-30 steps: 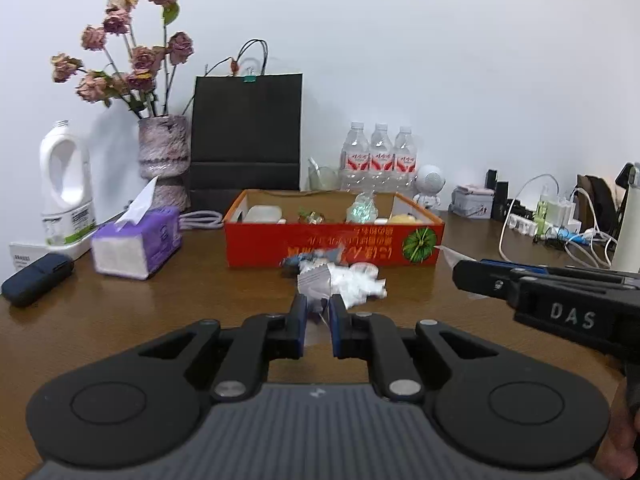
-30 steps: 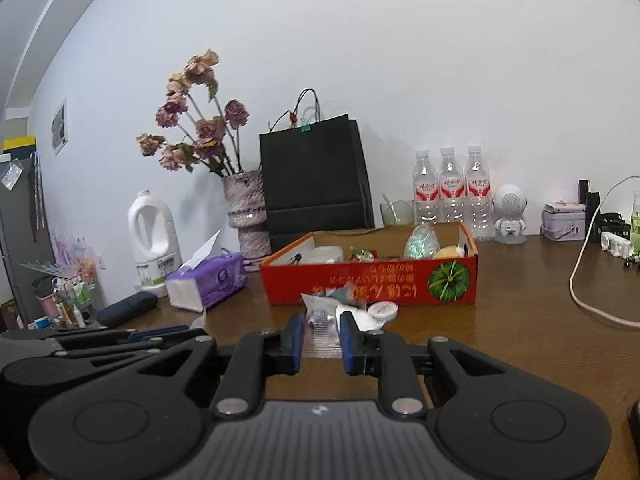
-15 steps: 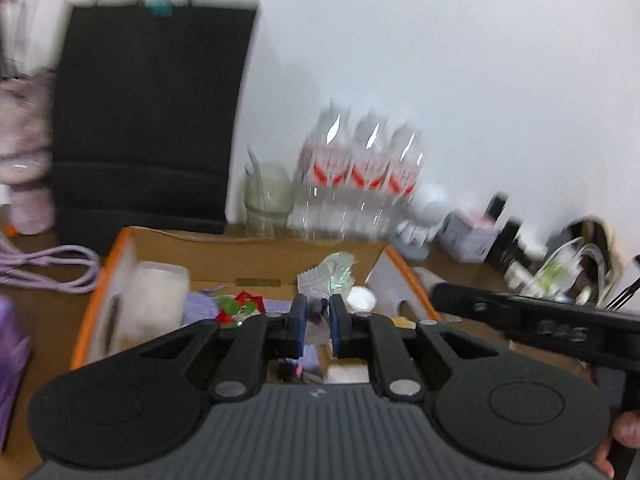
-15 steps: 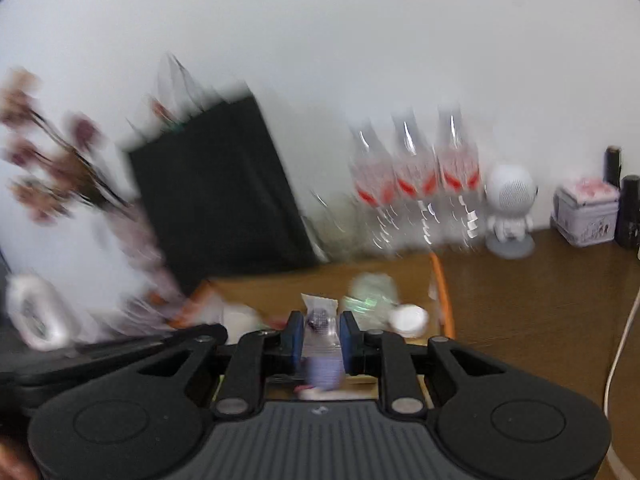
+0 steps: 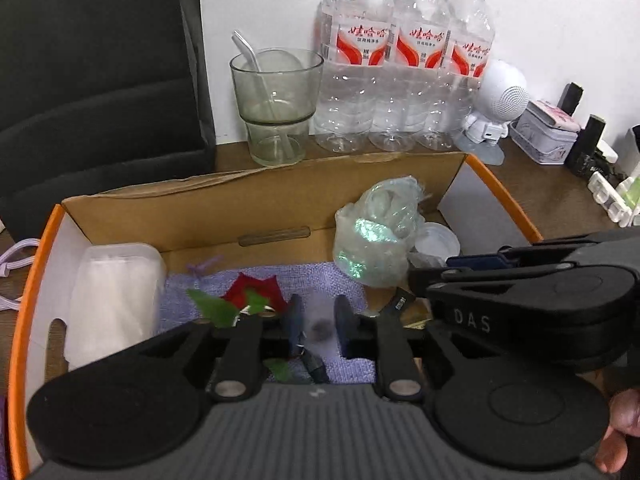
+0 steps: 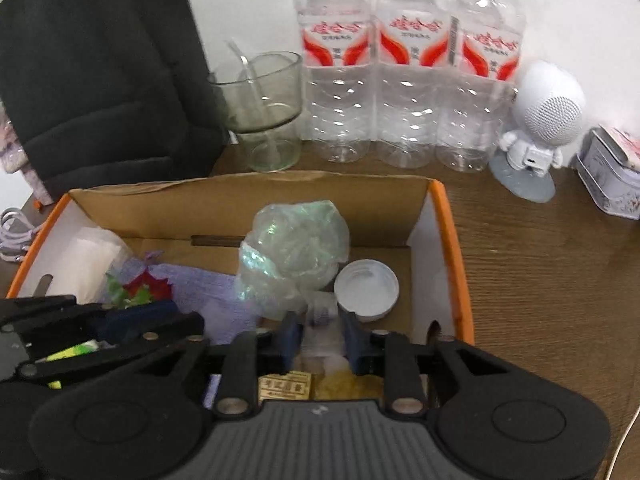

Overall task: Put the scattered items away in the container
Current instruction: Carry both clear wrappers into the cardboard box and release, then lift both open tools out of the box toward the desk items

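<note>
Cardboard box (image 5: 256, 216) with an orange rim sits on the wooden table (image 6: 540, 264) and serves as the landmark for everything else. Both grippers hang over its near side. The left gripper (image 5: 316, 330) has its fingers drawn narrow on a small clear packet (image 5: 318, 326) with a dark spot in it, held above the lilac cloth (image 5: 264, 280) on the box floor. The right gripper (image 6: 322, 338) is likewise narrowed on a small clear sachet (image 6: 322, 314), held above the box floor just in front of the white cap (image 6: 366, 288).

Inside the box, a crumpled clear bag (image 5: 376, 236) with a green sheen lies toward the right, touching the cap. A red flower with green leaves (image 5: 248, 298) rests on the cloth left of centre, and a frosted plastic tub (image 5: 116, 296) stands against the left wall.

Behind the box, three water bottles (image 6: 412, 64) stand side by side against the wall, with a glass tumbler (image 6: 264, 108) holding a straw to their left and a black paper bag (image 5: 96, 72) further left. A white astronaut figure (image 6: 540, 128) stands behind the box's right corner.
</note>
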Demonstrator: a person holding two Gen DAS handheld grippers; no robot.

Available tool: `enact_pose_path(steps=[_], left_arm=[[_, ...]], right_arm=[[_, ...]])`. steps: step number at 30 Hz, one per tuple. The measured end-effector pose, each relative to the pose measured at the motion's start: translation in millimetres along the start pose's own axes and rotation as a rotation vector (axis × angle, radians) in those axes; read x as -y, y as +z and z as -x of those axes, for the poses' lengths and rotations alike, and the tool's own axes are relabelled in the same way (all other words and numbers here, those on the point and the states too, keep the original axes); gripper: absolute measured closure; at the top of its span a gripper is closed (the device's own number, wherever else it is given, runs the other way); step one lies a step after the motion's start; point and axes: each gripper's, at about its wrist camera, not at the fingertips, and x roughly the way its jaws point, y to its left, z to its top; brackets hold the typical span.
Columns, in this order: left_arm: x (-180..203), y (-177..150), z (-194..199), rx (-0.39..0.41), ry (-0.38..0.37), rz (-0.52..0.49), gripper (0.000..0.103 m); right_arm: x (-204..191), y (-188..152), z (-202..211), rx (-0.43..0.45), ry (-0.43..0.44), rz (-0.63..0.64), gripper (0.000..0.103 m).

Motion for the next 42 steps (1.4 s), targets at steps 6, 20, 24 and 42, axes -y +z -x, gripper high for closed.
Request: enact_pose_path(steps=[6, 20, 24, 42], left_arm=[[-8, 20, 49, 0.031, 0.023, 0.012, 0.059], [-28, 5, 143, -0.078, 0.145, 0.145, 0.025], [-20, -21, 164, 0.003, 0.218, 0.119, 0.005], [15, -199, 236, 0.528, 0.29, 0.098, 0.0]], right_arm=[[2, 11, 44, 0.033, -0.012, -0.023, 0.053], [-2, -4, 170, 0.079, 0.011, -0.073, 0.039], [-14, -35, 178, 0.16, 0.017, -0.046, 0.035], [-40, -223, 213, 0.578, 0.017, 0.023, 0.014]])
